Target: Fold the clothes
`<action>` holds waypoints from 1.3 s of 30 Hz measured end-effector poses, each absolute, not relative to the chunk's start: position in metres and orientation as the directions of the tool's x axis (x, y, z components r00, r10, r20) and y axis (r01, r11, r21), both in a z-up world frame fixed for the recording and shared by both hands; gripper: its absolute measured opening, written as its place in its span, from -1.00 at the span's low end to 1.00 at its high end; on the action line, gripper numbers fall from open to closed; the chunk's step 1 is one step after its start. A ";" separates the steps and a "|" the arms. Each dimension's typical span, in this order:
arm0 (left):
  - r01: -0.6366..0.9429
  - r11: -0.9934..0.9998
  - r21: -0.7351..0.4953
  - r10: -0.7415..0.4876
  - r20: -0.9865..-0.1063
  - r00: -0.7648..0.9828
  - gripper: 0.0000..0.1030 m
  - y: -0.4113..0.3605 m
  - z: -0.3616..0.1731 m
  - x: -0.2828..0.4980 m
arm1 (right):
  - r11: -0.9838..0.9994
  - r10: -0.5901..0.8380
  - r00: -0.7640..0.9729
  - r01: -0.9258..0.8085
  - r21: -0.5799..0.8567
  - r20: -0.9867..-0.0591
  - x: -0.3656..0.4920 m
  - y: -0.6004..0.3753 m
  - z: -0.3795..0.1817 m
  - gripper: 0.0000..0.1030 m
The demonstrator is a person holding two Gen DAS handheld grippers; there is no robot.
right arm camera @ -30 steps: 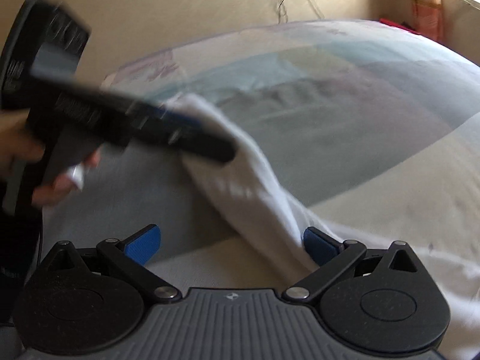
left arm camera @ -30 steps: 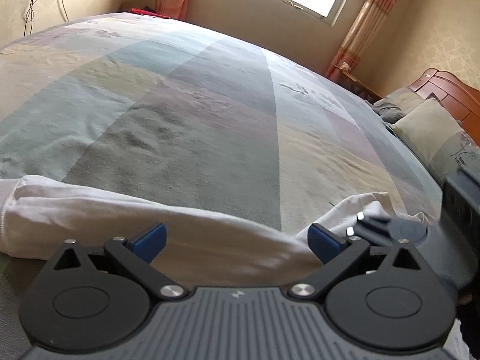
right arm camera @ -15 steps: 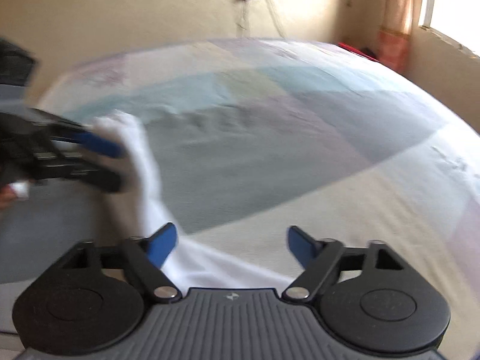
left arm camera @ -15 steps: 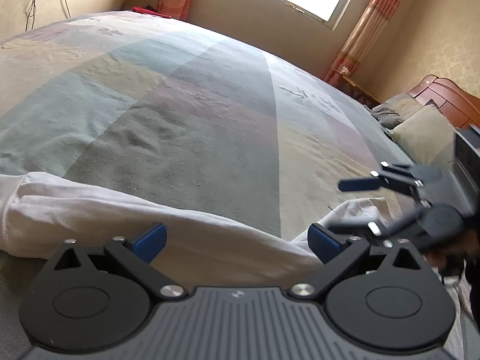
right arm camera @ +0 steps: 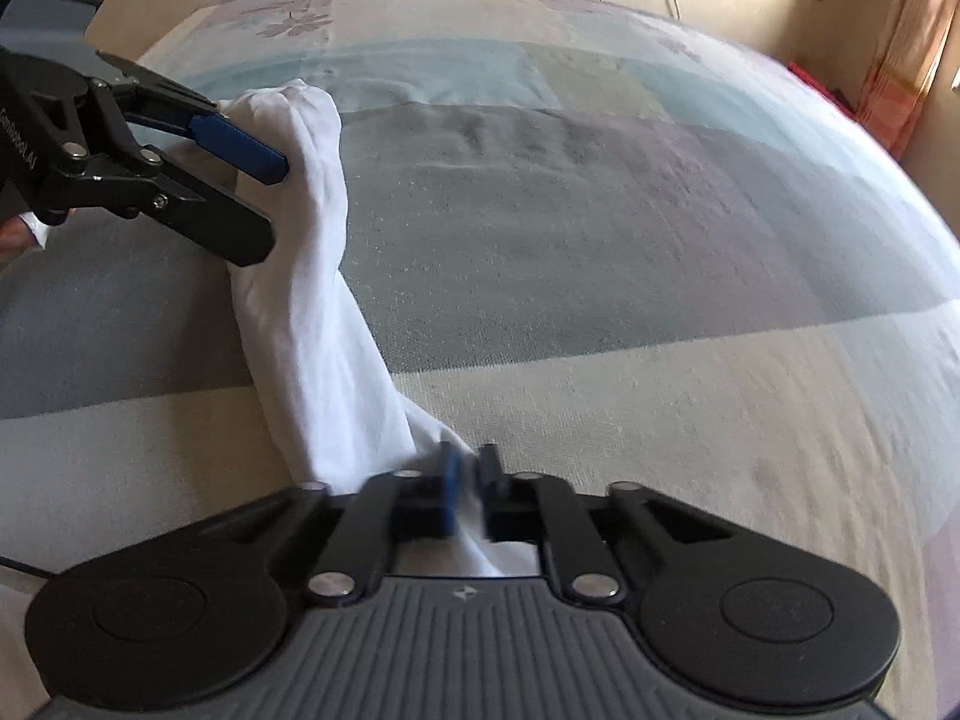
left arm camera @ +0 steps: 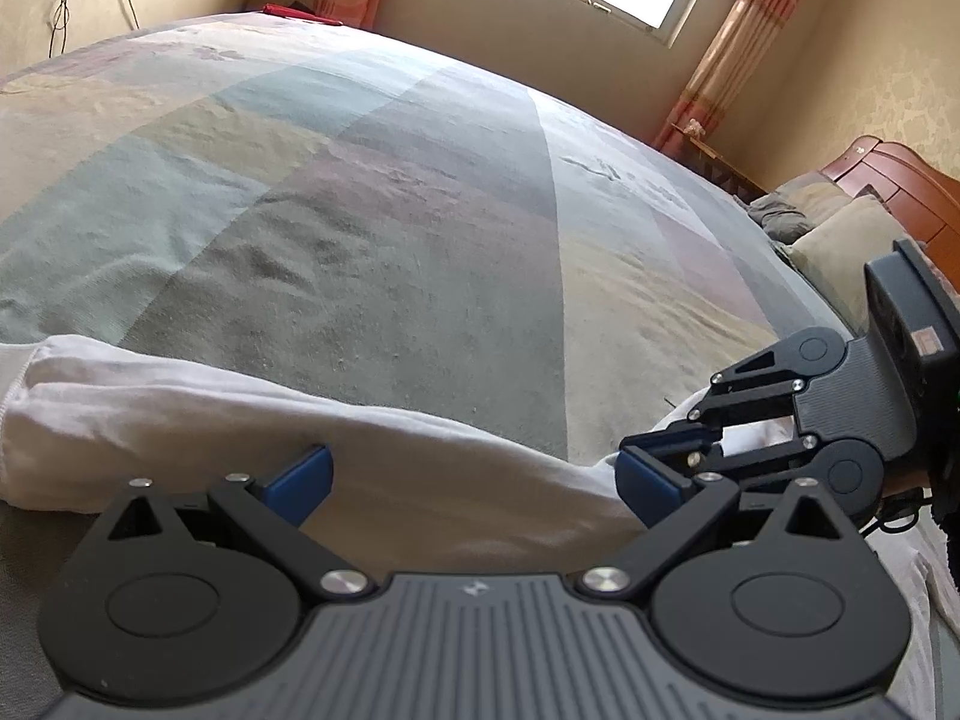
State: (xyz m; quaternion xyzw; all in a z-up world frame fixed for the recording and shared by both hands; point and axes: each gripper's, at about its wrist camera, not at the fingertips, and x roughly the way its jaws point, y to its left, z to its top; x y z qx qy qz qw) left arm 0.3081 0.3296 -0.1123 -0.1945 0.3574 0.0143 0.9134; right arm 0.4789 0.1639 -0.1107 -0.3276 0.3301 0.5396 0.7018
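A white garment [left arm camera: 198, 420] lies bunched into a long roll across the near part of the bed. My left gripper [left arm camera: 474, 474] is open, its blue pads [left arm camera: 300, 474] spread wide just over the roll. In the right wrist view the left gripper [right arm camera: 270, 207] stands open beside the far end of the garment [right arm camera: 306, 192]. My right gripper [right arm camera: 471, 480] is shut on the near end of the white cloth, which runs back between its fingers. From the left wrist view, the right gripper [left arm camera: 636, 447] pinches the cloth at the right.
The bed cover [left arm camera: 420, 210] is a patchwork of pale green, grey, beige and pink. Pillows [left arm camera: 840, 240] and a wooden headboard [left arm camera: 900, 180] sit at the right. A window with curtains [left arm camera: 738, 30] lies beyond. A hand [right arm camera: 12, 240] holds the left gripper.
My right gripper has swung back over the garment's near end and gone from open to shut on the cloth. The left gripper stays open over the roll.
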 end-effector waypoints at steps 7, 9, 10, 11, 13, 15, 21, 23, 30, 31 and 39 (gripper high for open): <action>-0.163 0.923 -0.348 -0.116 -0.656 0.746 0.94 0.329 -0.112 0.307 | 0.392 0.562 0.356 -0.909 -0.139 -0.746 0.512 0.170 -0.099 -0.92; -0.165 0.923 -0.348 -0.115 -0.658 0.744 0.94 0.330 -0.113 0.307 | 0.458 0.546 0.394 -0.879 -0.130 -0.740 0.527 0.172 -0.103 -0.92; -0.167 0.922 -0.350 -0.115 -0.658 0.744 0.94 0.330 -0.113 0.307 | 0.491 0.536 0.413 -0.862 -0.126 -0.736 0.534 0.173 -0.105 -0.92; -0.168 0.921 -0.352 -0.115 -0.657 0.745 0.94 0.331 -0.113 0.307 | 0.510 0.531 0.418 -0.852 -0.116 -0.737 0.538 0.172 -0.107 -0.91; -0.170 0.918 -0.358 -0.117 -0.654 0.748 0.94 0.333 -0.112 0.306 | 0.546 0.522 0.426 -0.833 -0.095 -0.739 0.544 0.169 -0.109 -0.86; -0.173 0.915 -0.363 -0.118 -0.653 0.748 0.94 0.335 -0.113 0.306 | 0.562 0.535 0.439 -0.823 -0.084 -0.722 0.542 0.162 -0.101 -0.74; -0.177 0.912 -0.371 -0.120 -0.651 0.749 0.94 0.338 -0.113 0.305 | 0.596 0.499 0.501 -0.791 -0.140 -0.707 0.533 0.124 -0.084 -0.35; -0.174 0.912 -0.371 -0.121 -0.650 0.750 0.94 0.338 -0.113 0.304 | 0.595 0.493 0.490 -0.793 -0.133 -0.719 0.535 0.112 -0.090 -0.09; -0.176 0.917 -0.357 -0.114 -0.661 0.742 0.94 0.334 -0.115 0.307 | 0.591 0.476 0.440 -0.801 -0.093 -0.761 0.542 0.068 -0.114 -0.02; -0.177 0.919 -0.353 -0.113 -0.664 0.739 0.94 0.333 -0.116 0.308 | 0.575 0.474 0.423 -0.813 -0.092 -0.772 0.542 0.069 -0.119 -0.03; -0.179 0.926 -0.334 -0.107 -0.683 0.723 0.94 0.329 -0.120 0.312 | 0.638 0.439 0.503 -0.758 -0.136 -0.745 0.546 0.075 -0.123 -0.87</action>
